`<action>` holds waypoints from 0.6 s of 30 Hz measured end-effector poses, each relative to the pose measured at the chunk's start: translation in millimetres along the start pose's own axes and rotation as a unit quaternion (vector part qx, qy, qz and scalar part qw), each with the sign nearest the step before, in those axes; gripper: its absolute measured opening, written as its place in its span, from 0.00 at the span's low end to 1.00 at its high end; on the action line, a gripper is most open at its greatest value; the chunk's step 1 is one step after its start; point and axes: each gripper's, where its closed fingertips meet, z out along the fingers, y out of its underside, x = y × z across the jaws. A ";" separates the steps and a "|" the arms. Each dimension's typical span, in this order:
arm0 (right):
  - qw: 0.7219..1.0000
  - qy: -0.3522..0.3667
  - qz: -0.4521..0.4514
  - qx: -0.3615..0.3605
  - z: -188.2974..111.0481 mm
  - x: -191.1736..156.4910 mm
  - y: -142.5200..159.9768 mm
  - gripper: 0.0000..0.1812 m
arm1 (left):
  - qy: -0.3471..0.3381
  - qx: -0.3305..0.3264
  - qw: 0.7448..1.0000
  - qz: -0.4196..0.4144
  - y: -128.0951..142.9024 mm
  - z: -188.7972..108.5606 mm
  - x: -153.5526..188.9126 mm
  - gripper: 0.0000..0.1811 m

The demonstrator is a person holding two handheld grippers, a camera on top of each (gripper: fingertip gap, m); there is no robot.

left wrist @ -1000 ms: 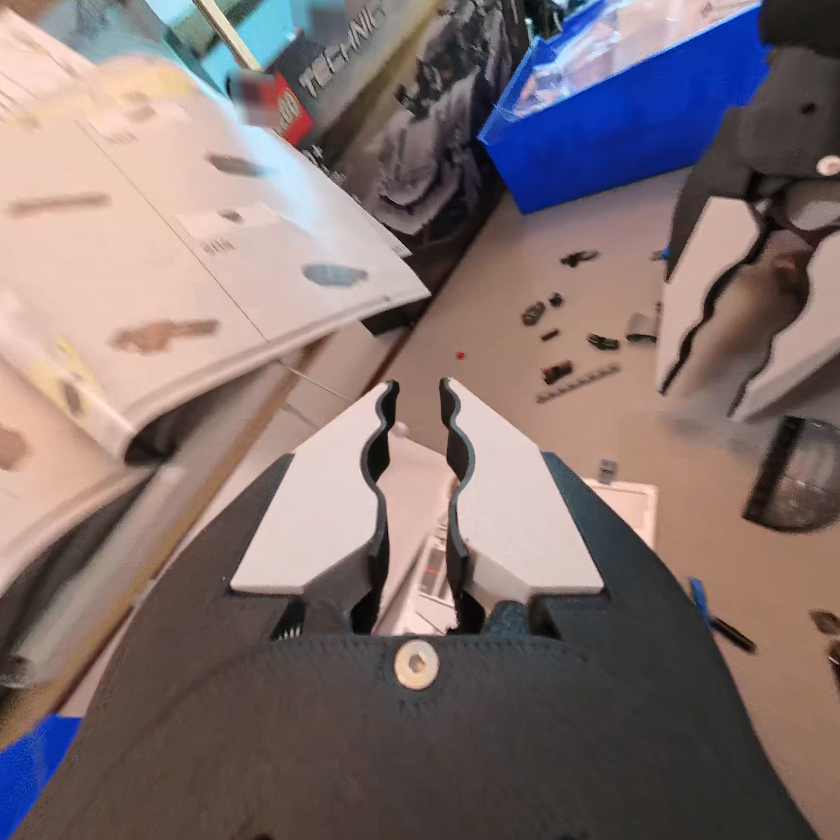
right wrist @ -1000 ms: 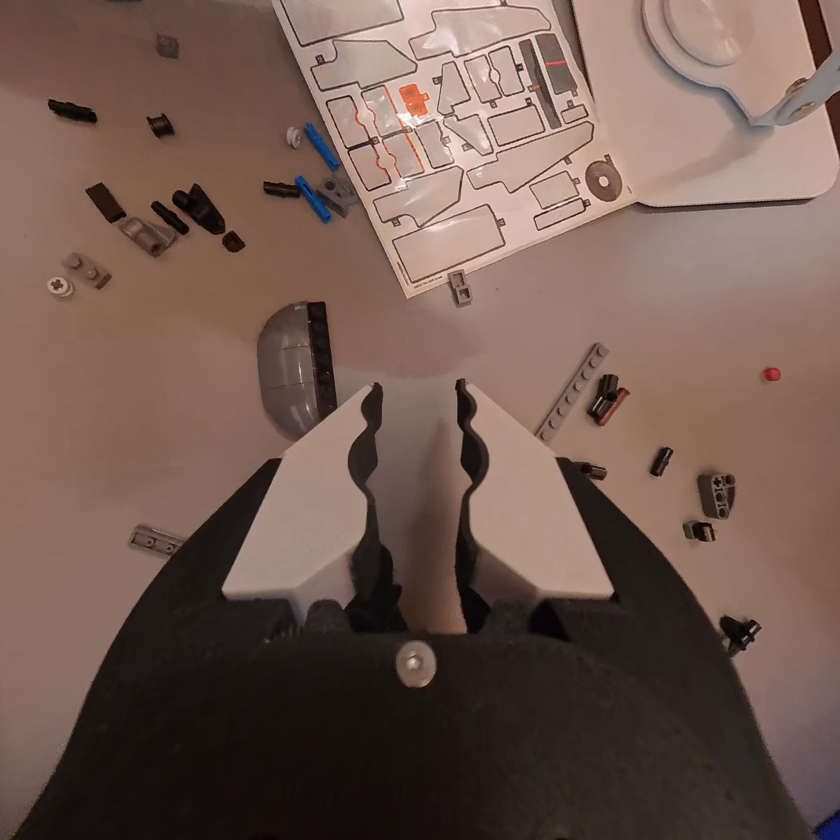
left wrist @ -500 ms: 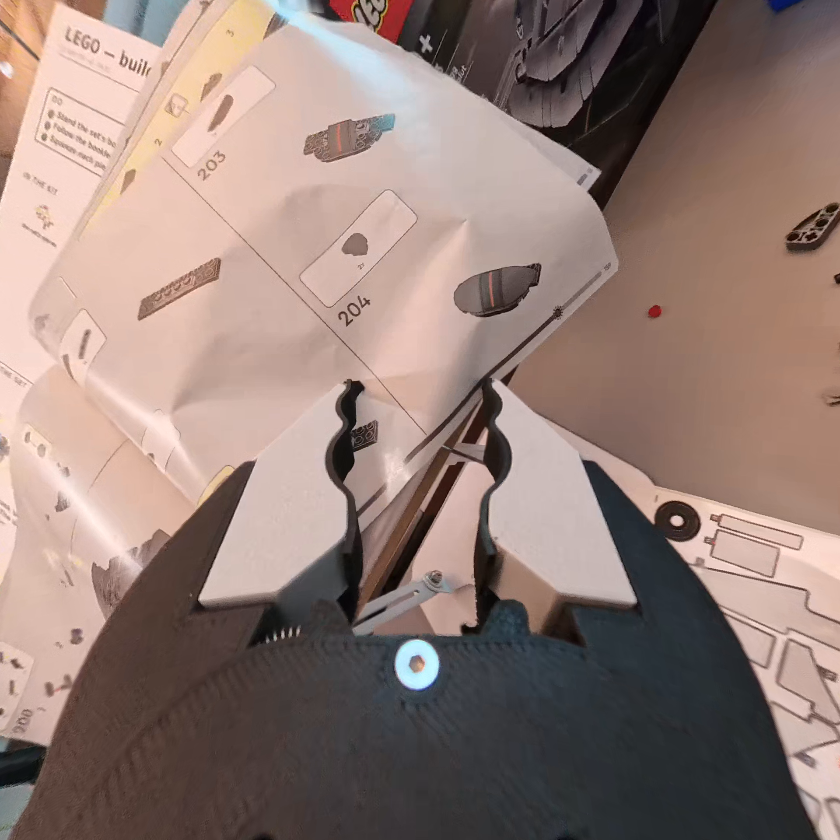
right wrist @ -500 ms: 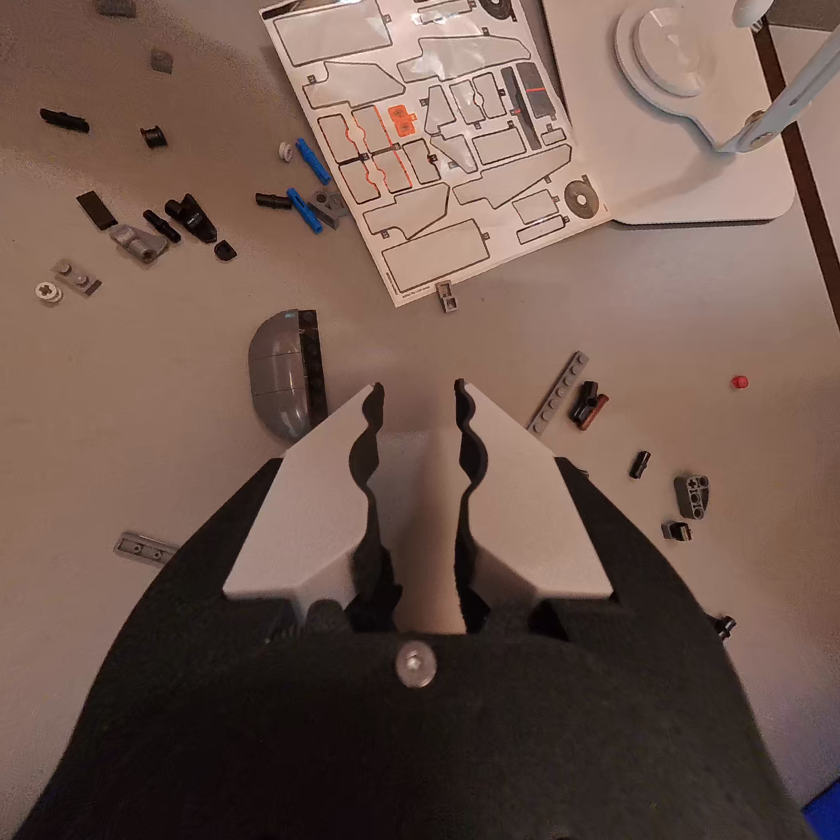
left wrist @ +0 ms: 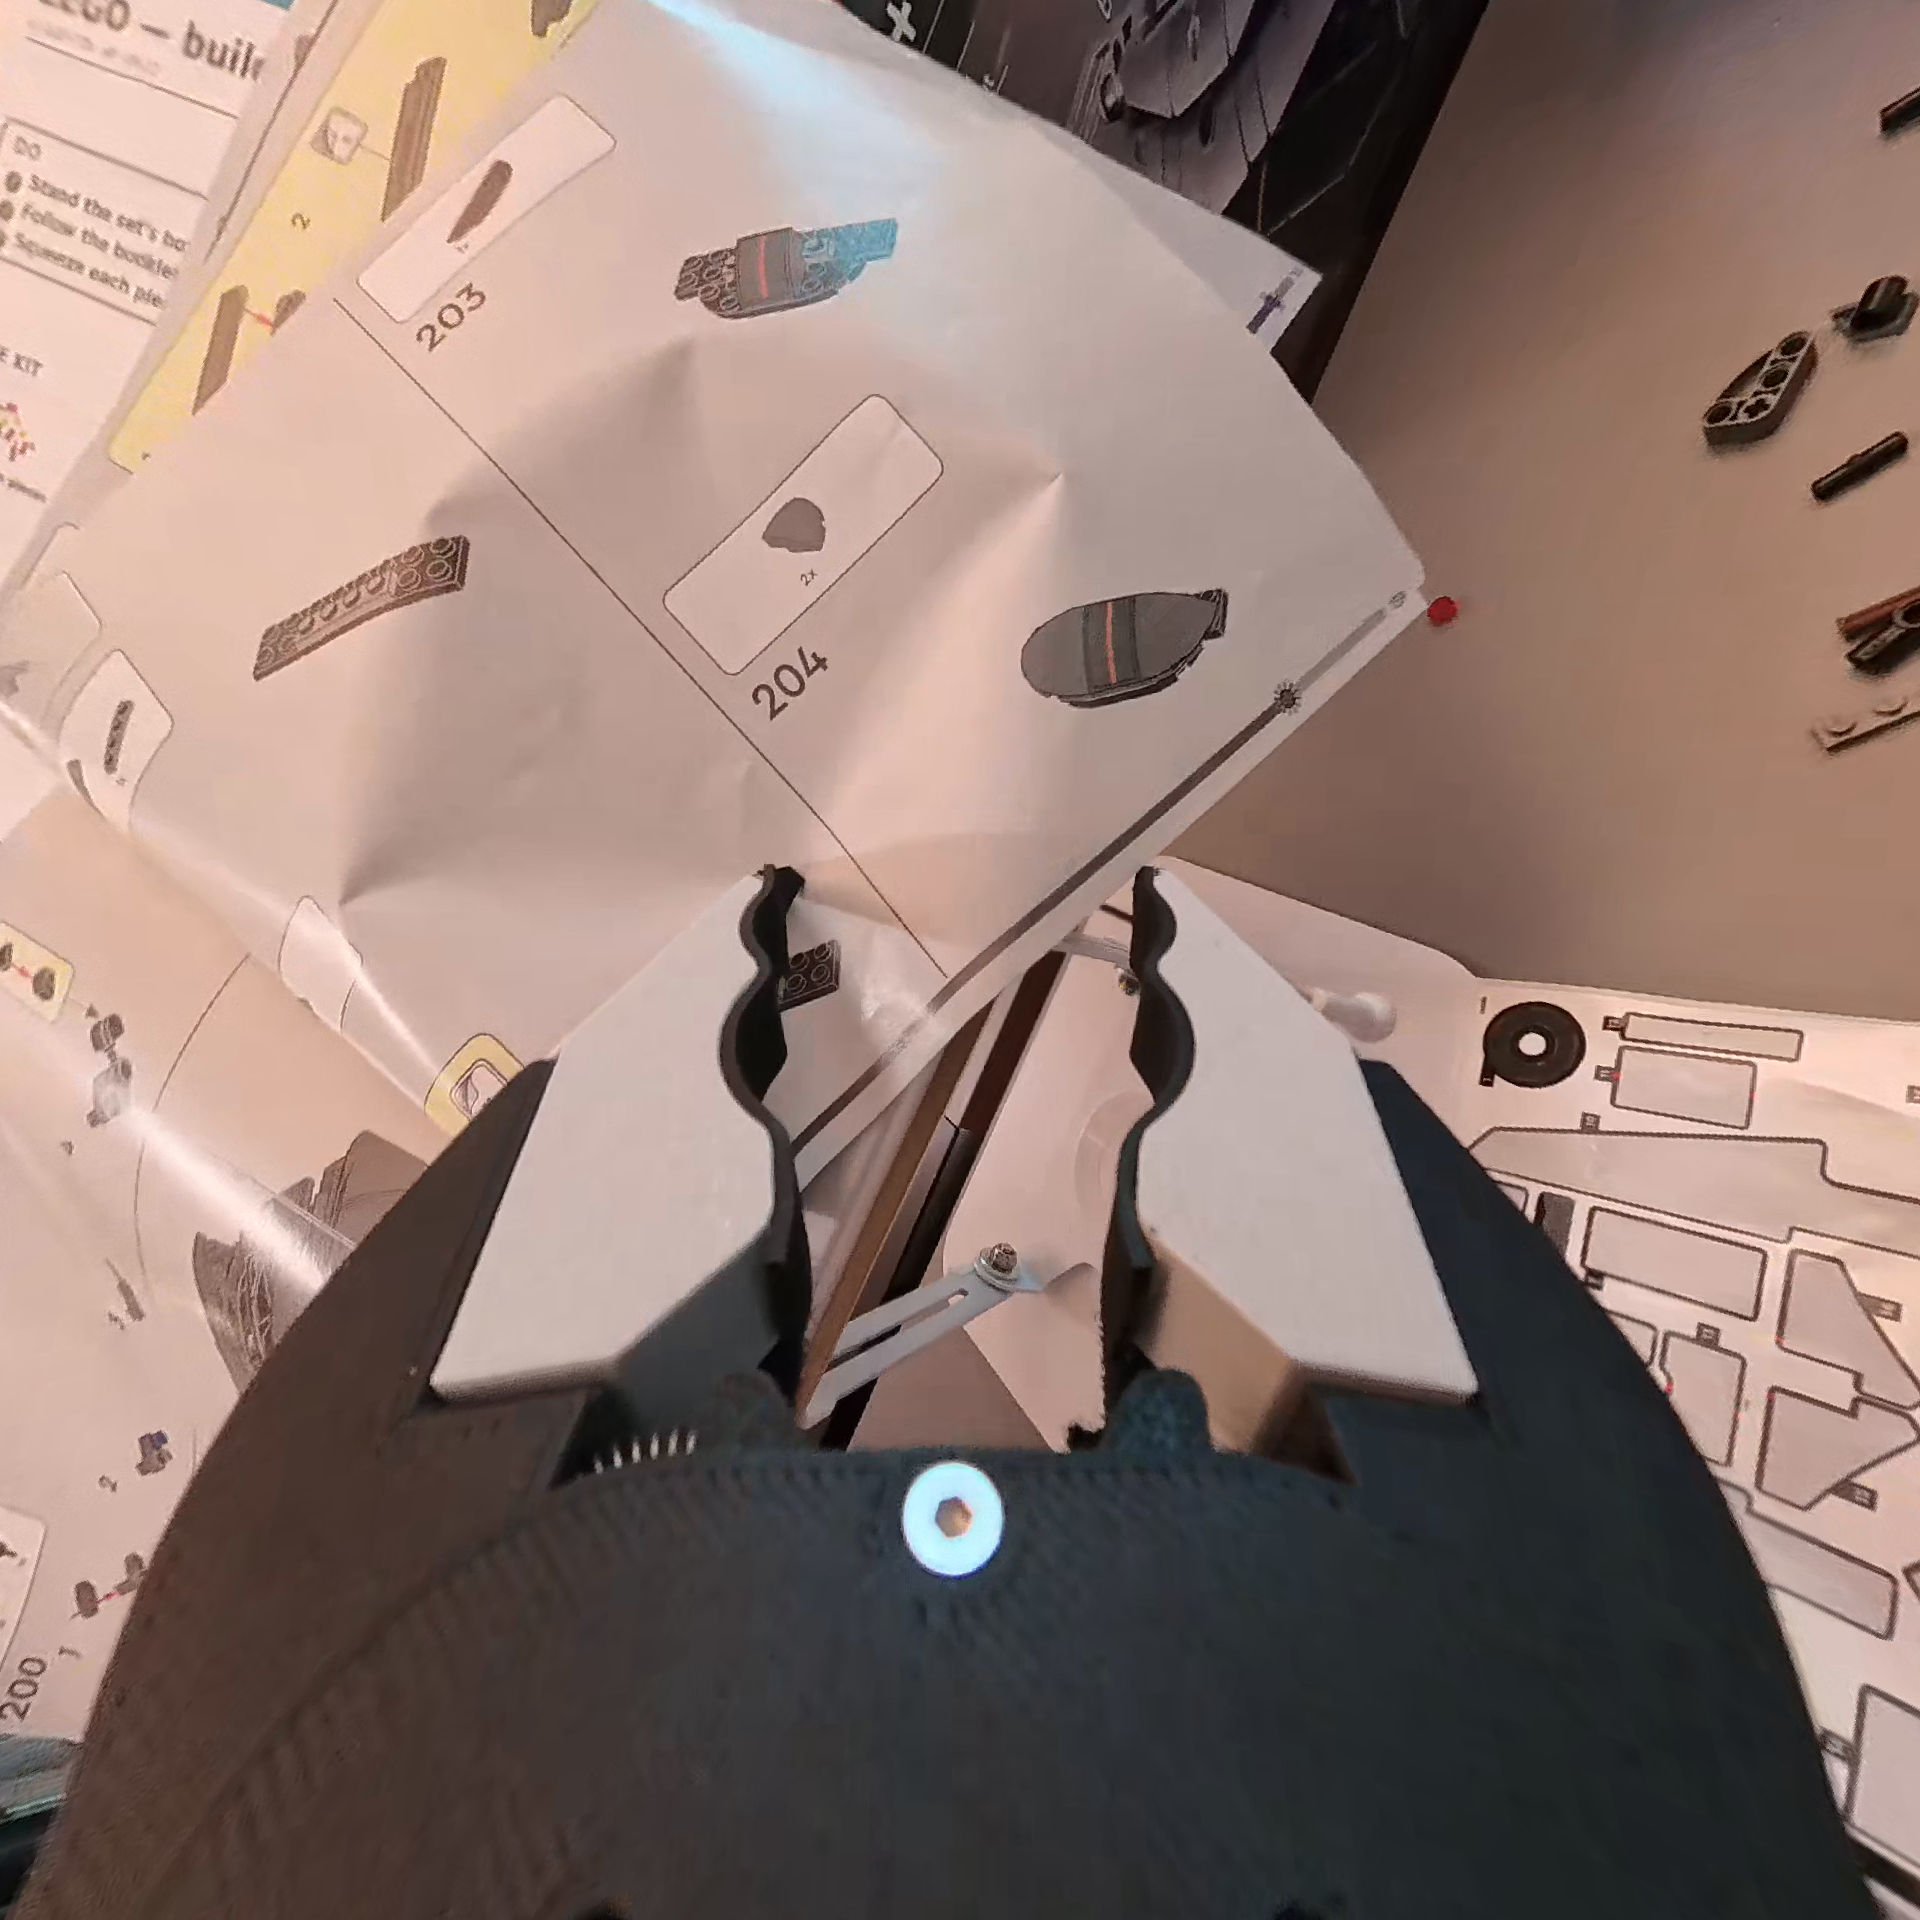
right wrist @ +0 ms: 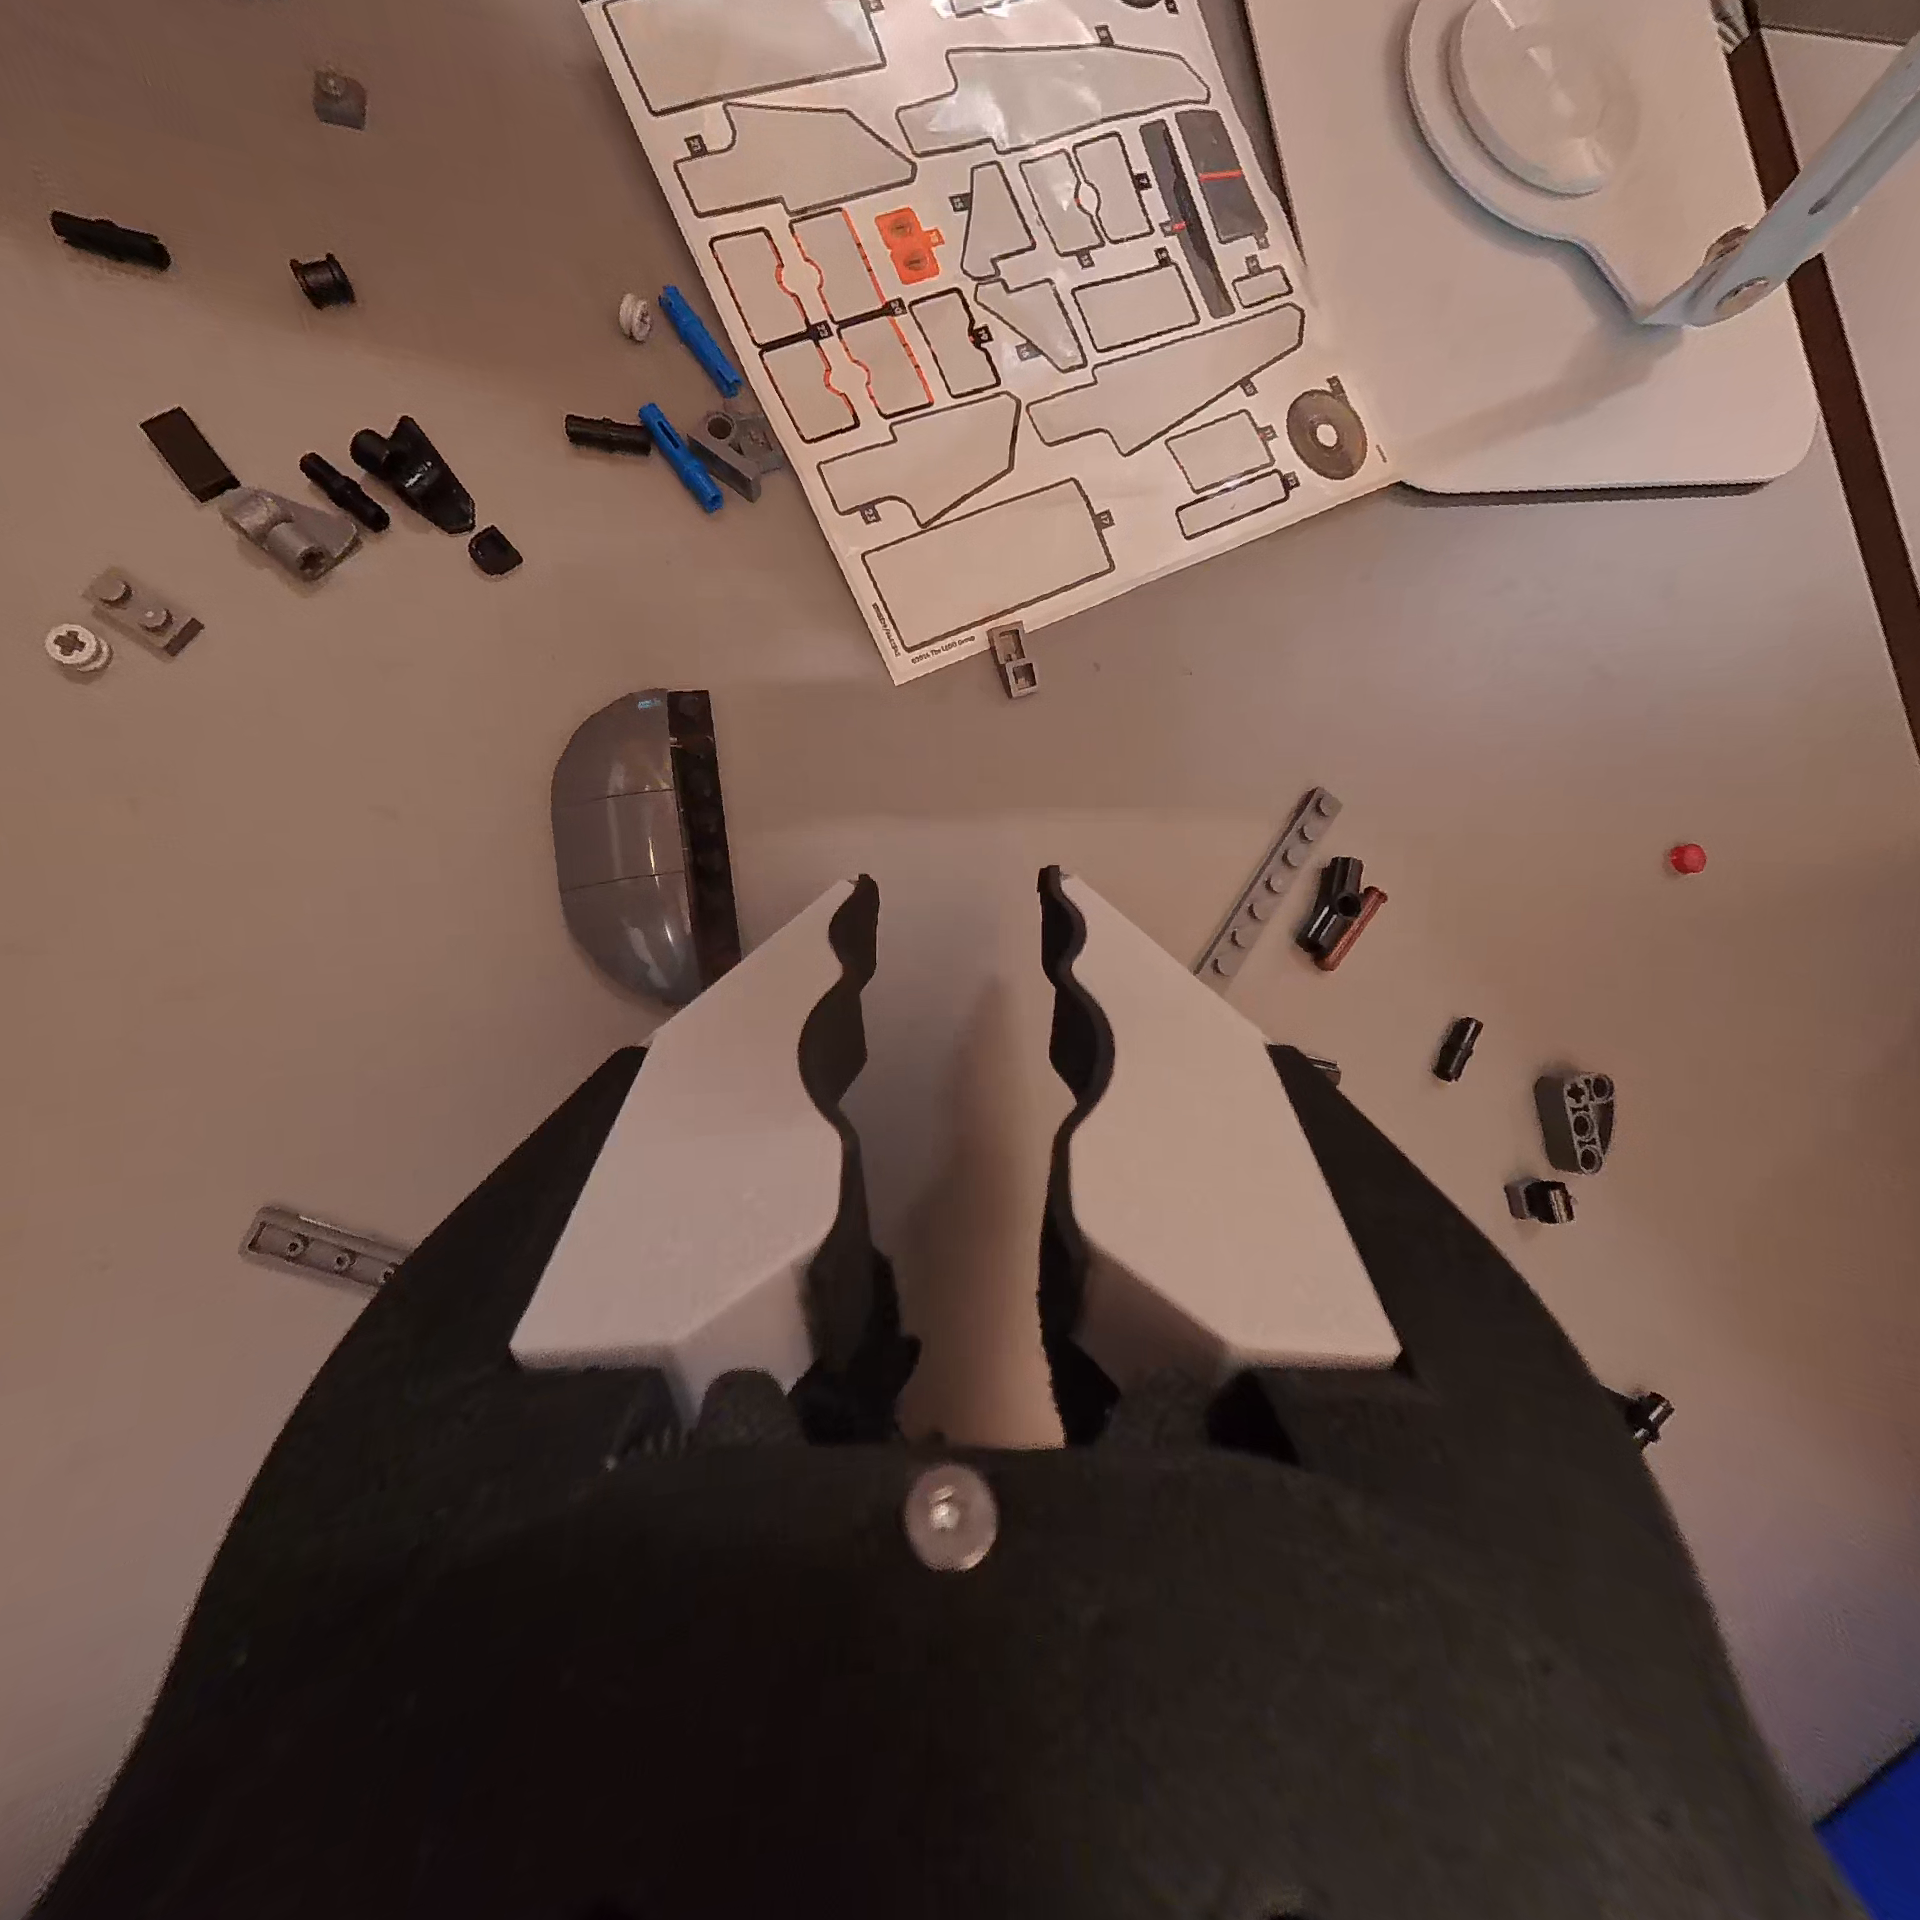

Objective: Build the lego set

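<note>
My left gripper point(left wrist: 956, 883) is open and empty, held at the lower edge of the open instruction booklet page point(left wrist: 727, 540). My right gripper point(right wrist: 956, 883) is open and empty above the grey table. A built piece of dark grey curved shells on a black plate point(right wrist: 639, 842) lies just left of its left fingertip. A long light grey plate point(right wrist: 1268, 883) and a small black and brown connector point(right wrist: 1340, 909) lie to its right. A tiny red stud shows in both views point(right wrist: 1688, 859) point(left wrist: 1442, 611).
A sticker sheet point(right wrist: 987, 312) lies ahead of the right gripper and shows at the right of the left wrist view point(left wrist: 1683, 1247). A white lamp base point(right wrist: 1558, 229) stands at the far right. Several loose black, grey and blue parts point(right wrist: 416, 478) lie at the left. The set's dark box point(left wrist: 1195, 114) stands behind the booklet. To the long light grey plate point(right wrist: 1268, 883): right tips about 6 cm, left tips about 20 cm.
My left gripper has swung left from the table to the booklet page and opened wider. My right gripper has stayed open and hardly shifted above the table.
</note>
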 end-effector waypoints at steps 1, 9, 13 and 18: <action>1.000 0.000 0.000 0.000 0.0 0.0 0.0 0.17 | 0.000 0.001 1.000 -0.001 1.0 -0.7 -0.8 0.36; 1.000 0.000 0.001 -0.001 0.3 0.5 1.3 0.17 | 0.023 0.005 1.000 -0.017 2.3 -4.8 2.3 0.30; 1.000 0.000 0.001 -0.002 0.5 0.7 1.9 0.16 | 0.028 0.010 0.999 -0.024 1.7 -5.7 2.4 0.28; 1.000 0.000 0.001 -0.003 0.2 1.1 2.4 0.16 | 0.031 0.008 0.999 -0.033 3.6 -9.3 -0.3 0.25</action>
